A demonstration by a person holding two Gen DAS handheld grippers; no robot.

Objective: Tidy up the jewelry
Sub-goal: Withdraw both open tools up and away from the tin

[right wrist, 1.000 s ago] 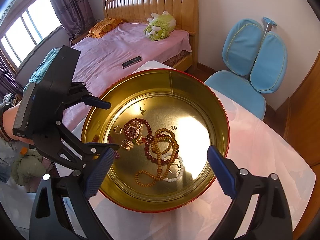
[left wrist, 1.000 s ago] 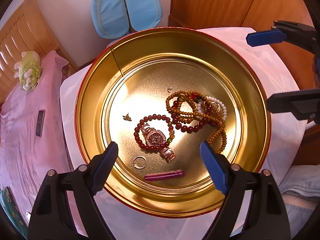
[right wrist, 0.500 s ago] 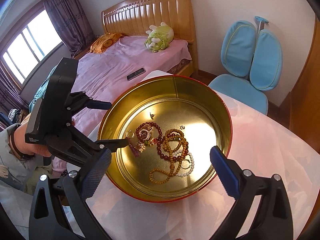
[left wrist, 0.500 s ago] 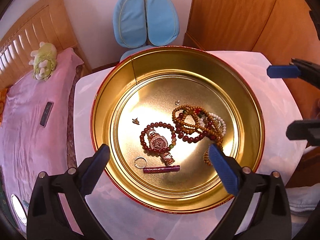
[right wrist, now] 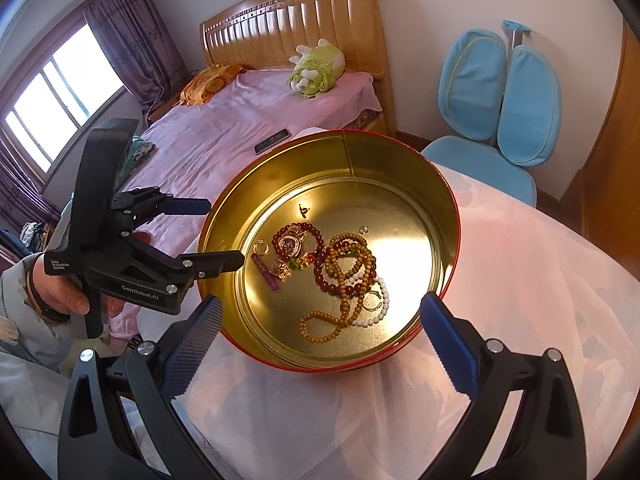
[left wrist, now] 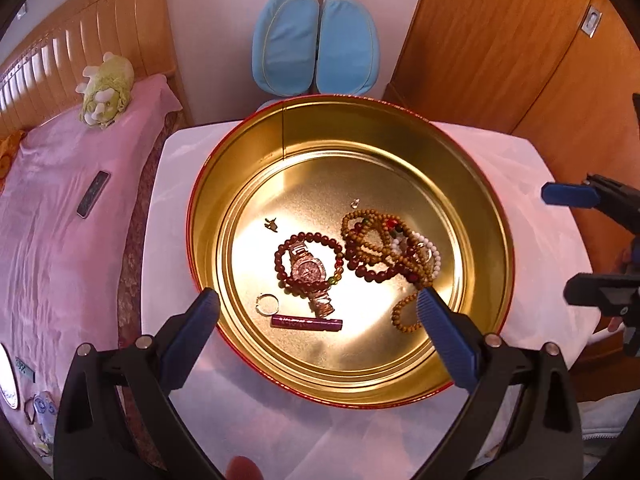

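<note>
Two tools are hovering over a round gold tin (left wrist: 352, 392) that is sitting on the white-covered counter (left wrist: 280, 420). Left tool (left wrist: 318, 322) is standing wide open with nothing between its blue pads, and right tool (right wrist: 320, 330) is likewise gaping empty. Inside the tin a watch (left wrist: 308, 274) is lying within a dark red bead bracelet (left wrist: 280, 258), just beside a tangled heap of tan, red and white bead strands (left wrist: 384, 252). Near the watch a ring (left wrist: 267, 304) and a purple tube (left wrist: 306, 323) are resting. Behind the counter a pink bed (right wrist: 224, 140) and a blue chair (right wrist: 500, 92) are showing.
</note>
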